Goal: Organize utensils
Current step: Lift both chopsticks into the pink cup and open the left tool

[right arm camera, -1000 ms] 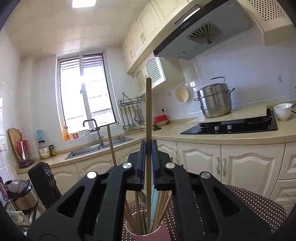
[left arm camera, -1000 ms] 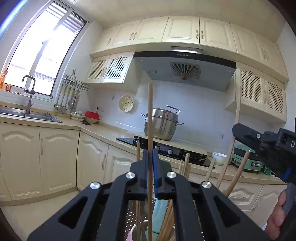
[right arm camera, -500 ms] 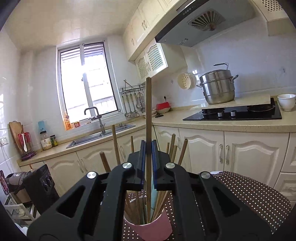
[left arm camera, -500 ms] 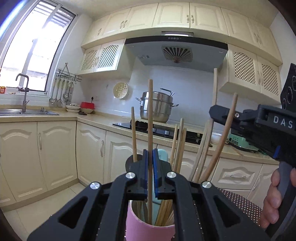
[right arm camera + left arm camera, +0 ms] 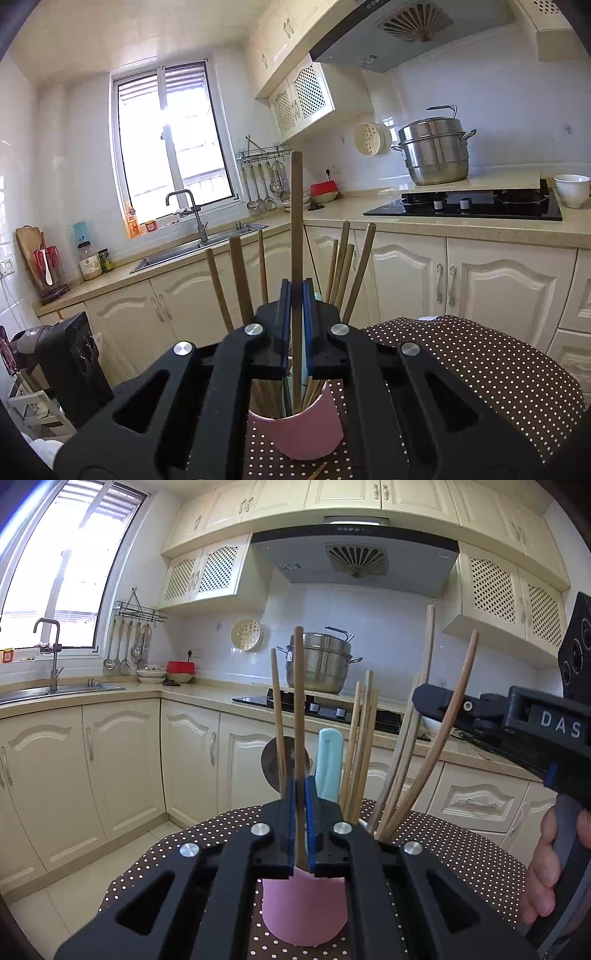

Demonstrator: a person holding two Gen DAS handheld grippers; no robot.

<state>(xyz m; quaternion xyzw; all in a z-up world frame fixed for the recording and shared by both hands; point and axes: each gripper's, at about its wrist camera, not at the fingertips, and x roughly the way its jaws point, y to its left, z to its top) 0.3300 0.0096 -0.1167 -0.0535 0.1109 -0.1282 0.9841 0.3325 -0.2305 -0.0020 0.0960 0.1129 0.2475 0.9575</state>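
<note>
My left gripper (image 5: 302, 834) points nearly level, tipped a little down, its jaws clamped on an upright chopstick (image 5: 298, 709) whose lower end is in the pink cup (image 5: 303, 912). My right gripper (image 5: 296, 328) is posed the same way, closed on another chopstick (image 5: 296, 221) standing in that cup (image 5: 306, 428). My right hand (image 5: 554, 867) wraps its handle. More chopsticks lean in the cup, which sits on a dotted cloth (image 5: 480, 365). Beyond are the counter (image 5: 199, 692), stove (image 5: 465, 206) and steel pot (image 5: 434, 151).
</note>
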